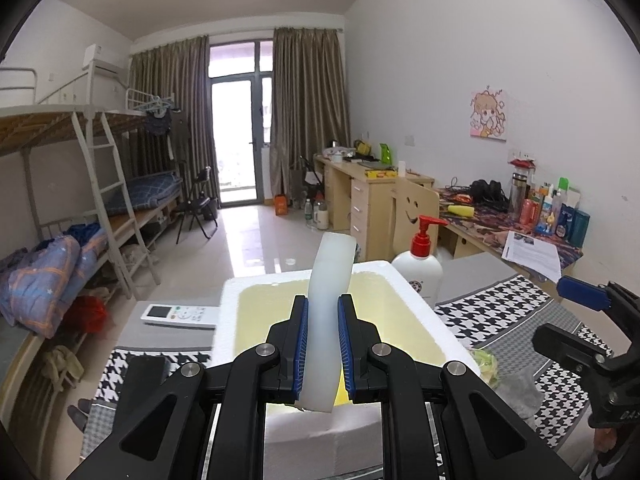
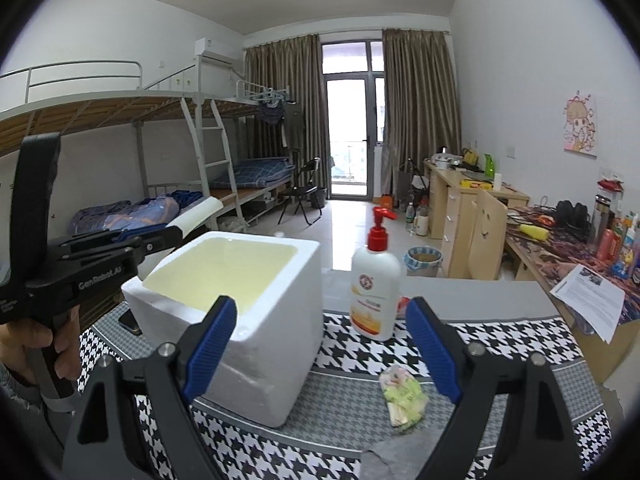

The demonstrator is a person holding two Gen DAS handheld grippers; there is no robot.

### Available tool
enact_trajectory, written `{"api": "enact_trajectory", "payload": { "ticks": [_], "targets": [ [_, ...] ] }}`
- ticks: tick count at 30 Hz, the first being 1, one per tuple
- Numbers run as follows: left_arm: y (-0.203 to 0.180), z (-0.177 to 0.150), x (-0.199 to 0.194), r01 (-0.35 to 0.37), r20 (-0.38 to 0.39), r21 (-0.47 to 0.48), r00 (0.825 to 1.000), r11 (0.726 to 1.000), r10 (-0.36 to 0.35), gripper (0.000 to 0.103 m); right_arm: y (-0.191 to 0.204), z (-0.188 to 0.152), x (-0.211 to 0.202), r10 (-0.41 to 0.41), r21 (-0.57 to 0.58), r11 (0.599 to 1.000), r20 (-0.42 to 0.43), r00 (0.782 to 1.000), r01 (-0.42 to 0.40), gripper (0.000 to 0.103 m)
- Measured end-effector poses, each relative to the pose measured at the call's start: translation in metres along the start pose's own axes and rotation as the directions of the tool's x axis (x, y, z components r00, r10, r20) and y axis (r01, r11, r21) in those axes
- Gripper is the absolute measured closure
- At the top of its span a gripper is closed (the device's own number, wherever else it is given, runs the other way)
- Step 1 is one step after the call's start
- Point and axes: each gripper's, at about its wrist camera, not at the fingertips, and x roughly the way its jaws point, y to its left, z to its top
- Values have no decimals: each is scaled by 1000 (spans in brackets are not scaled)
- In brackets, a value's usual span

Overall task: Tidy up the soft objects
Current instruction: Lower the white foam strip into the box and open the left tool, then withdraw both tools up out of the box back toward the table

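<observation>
Landmark: white foam box [image 1: 256,292], open top, yellowish lining, standing on the houndstooth cloth [image 2: 352,364]

Left gripper [image 1: 323,344] clenched on a pale translucent strip [image 1: 330,280], blue pads pressed on both its flat faces. Strip held directly above the box opening, upper end curving forward past the far rim, lower end hanging just behind the near rim. From the right wrist view the same gripper [image 2: 176,232] comes in over the box's left rim, a hand [image 2: 44,344] on its handle

Right gripper [image 2: 320,352] released, jaws wide apart, nothing between them. It points at the cloth just right of the box

Crumpled green-and-white soft packet [image 2: 402,394] lies on the cloth to the right of the box's near corner, apart from it. Lotion pump bottle [image 2: 374,284] stands behind that, right of the box's far corner. Remote control [image 1: 180,315] lies left of the box

Handling, judged:
- strip looks rubbery and bendy; it bows under its own weight, so light. Hold at mid-length across the flat faces as now; a smooth surface may slip
- packet looks light, crinkly, compressible; take it across its narrow middle, closing gently
- box is light foam; a bump would shift it

Strip seems ready to drop in; packet likely next
</observation>
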Motion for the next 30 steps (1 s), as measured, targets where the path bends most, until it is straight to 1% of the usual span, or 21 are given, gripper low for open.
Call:
{"api": "enact_trajectory", "payload": {
  "ticks": [6, 13, 14, 15, 17, 19, 20, 21, 23, 24, 30],
  "targets": [
    [-4, 4, 14, -7, -19, -2, 1000, 1000, 7, 86, -15, -5, -1, -20, 22, 1000, 1, 1000, 19, 14],
    [-7, 5, 31, -21, -49, -7, 999, 1000, 21, 84, -23, -9, -1, -28, 32, 999, 0, 1000, 28, 14],
    [-8, 5, 33, -22, -48, -13, 999, 1000, 22, 82, -24, -10, -1, -29, 35, 999, -1, 1000, 29, 14],
    [-8, 5, 33, -28, -48, -12, 998, 1000, 27, 77, -24, -11, -1, -30, 37, 999, -1, 1000, 30, 14],
    [-9, 5, 34, -40, -45, -6, 998, 999, 39, 76, -26, -11, -1, -35, 42, 999, -5, 999, 35, 14],
    [-8, 5, 34, -49, -44, -7, 998, 999, 49, 61, -27, -12, -1, -37, 43, 998, -5, 999, 37, 14],
    [-8, 5, 34, -53, -42, -8, 998, 999, 53, 36, -28, -12, -2, -38, 44, 998, -5, 999, 38, 14],
    [-8, 5, 33, -61, -34, -13, 998, 998, 60, 15, -28, -12, -2, -39, 45, 998, -4, 999, 39, 14],
    [-7, 5, 27, -79, 1, -25, 997, 997, 79, 4, -28, -11, -4, -40, 44, 998, -2, 999, 40, 14],
    [-7, 5, 25, -86, 10, -26, 996, 996, 86, 1, -27, -11, -4, -42, 43, 998, -1, 999, 42, 14],
    [-12, 6, 14, -86, 23, -16, 996, 996, 87, 1, -26, -11, -12, -45, 42, 998, 8, 999, 45, 14]
  ]
}}
